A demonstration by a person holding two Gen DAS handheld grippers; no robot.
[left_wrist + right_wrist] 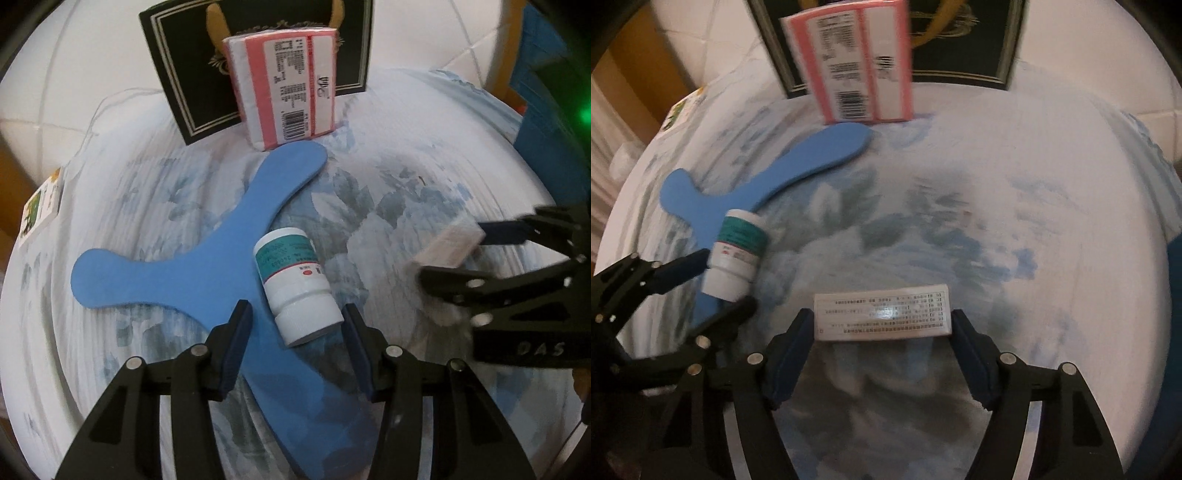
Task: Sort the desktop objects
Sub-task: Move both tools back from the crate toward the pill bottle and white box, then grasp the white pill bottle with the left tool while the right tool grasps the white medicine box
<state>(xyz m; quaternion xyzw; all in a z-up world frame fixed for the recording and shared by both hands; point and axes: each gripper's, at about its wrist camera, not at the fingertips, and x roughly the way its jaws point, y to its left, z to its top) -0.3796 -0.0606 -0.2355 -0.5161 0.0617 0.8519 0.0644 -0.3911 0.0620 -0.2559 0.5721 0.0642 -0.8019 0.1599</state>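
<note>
A white medicine bottle [295,280] with a green label lies on its side across a flat blue boomerang-shaped piece [177,258]. My left gripper [295,317] straddles its cap end; in the right wrist view the left gripper [722,282] has a finger against each side of the bottle [735,254], so it looks shut on it. A small white printed box [882,312] lies flat on the cloth. My right gripper [882,317] has a pad at each short end of the box and is shut on it. In the left wrist view the right gripper [450,254] and the box [447,243] are blurred.
A pink and white pack [291,88] stands at the back, leaning on a black gold-trimmed box [184,74]. A picture card [40,206] lies at the left edge. A blue object [535,110] stands at the right. A pale floral cloth [997,184] covers the round table.
</note>
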